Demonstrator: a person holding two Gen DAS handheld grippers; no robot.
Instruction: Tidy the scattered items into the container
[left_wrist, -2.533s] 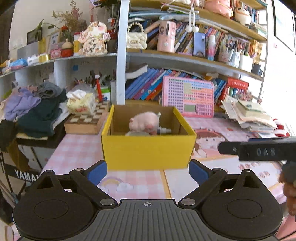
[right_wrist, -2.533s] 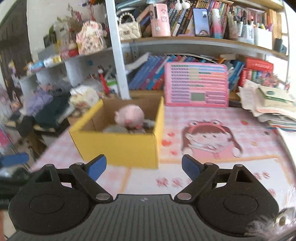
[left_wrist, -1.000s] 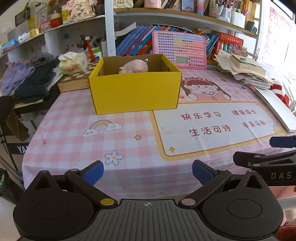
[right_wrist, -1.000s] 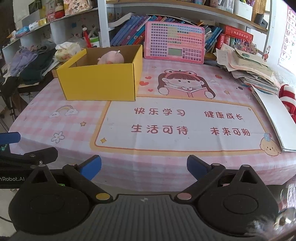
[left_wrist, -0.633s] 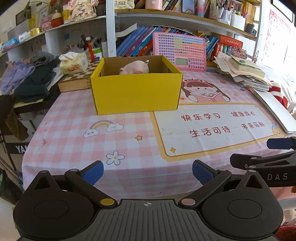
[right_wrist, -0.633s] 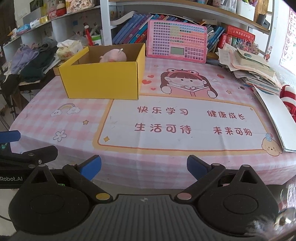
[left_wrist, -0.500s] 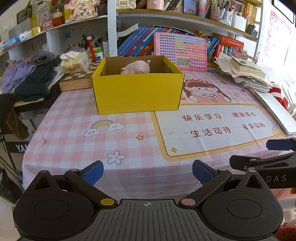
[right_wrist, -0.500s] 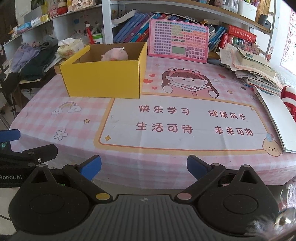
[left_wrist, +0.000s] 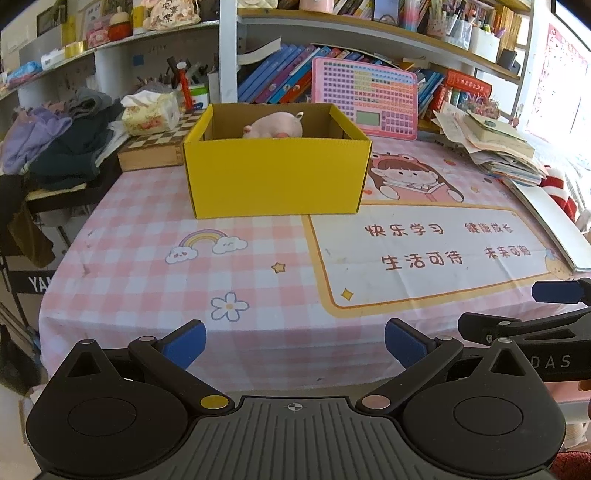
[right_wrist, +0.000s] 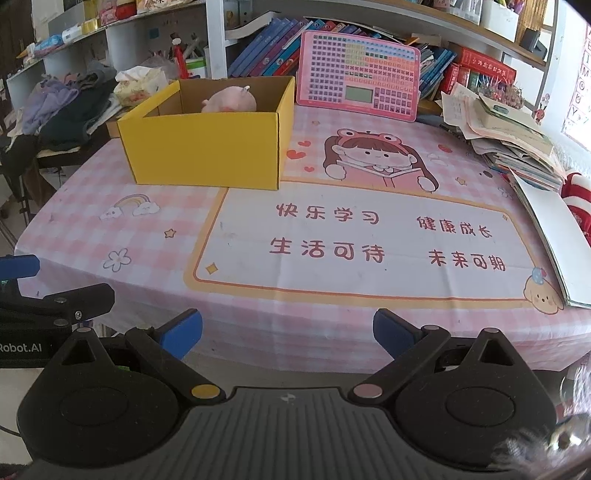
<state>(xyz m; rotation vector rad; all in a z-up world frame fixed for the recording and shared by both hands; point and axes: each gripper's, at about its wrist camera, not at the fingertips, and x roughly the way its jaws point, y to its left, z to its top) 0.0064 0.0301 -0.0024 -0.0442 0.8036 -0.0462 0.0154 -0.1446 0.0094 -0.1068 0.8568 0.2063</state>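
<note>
A yellow cardboard box (left_wrist: 275, 177) (right_wrist: 207, 147) stands at the far left of the pink checked tablecloth. A pink plush pig (left_wrist: 273, 125) (right_wrist: 231, 99) lies inside it, partly hidden by the box wall. My left gripper (left_wrist: 293, 341) hangs open off the table's near edge, nothing between its blue pads. My right gripper (right_wrist: 288, 330) is open too, held beside the left one at the same near edge. Each wrist view catches the other gripper at its side margin.
A pink keyboard toy (left_wrist: 364, 98) leans against the shelf behind the box. A pile of papers and books (right_wrist: 509, 136) sits at the far right, with a white board (right_wrist: 554, 236) along the right edge. A chessboard box (left_wrist: 155, 147) and clothes (left_wrist: 55, 144) lie left.
Both grippers have pulled back from right in front of the box to the table's near edge. Over the last half second they drifted only slightly.
</note>
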